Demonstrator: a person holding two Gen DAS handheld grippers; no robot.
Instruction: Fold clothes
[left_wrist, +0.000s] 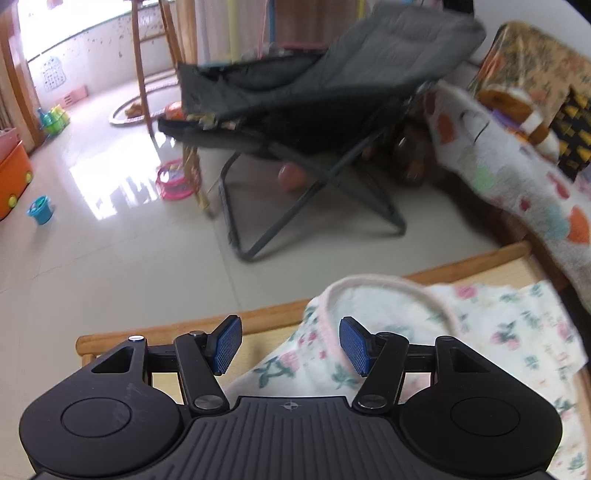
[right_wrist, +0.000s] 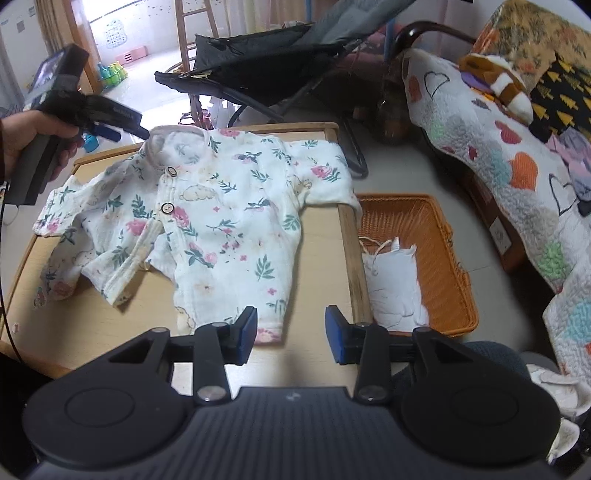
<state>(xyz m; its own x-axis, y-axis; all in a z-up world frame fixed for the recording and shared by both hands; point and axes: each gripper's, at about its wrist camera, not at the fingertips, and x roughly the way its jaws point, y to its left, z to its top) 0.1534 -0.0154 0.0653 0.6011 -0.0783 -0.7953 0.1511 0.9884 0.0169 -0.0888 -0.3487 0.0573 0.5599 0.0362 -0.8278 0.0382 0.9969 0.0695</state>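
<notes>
Floral shirt (right_wrist: 221, 221) lies unfolded on the counter (right_wrist: 155, 306) ahead of my right hand-held gripper (right_wrist: 291, 332), both hand-held grippers part-open, empty.

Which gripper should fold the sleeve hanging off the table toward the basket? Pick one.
Right. The right gripper, open, sits at the hem nearest that sleeve; the left gripper is over at the collar, farther away.

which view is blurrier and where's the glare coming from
Left wrist view: motion-blurred, with the folding chair and floral baby top smeared, and window glare blown out on the floor tiles. Right wrist view: sharper, the top crisp, edges bent by the fisheye, bright doorway overexposed.
</notes>
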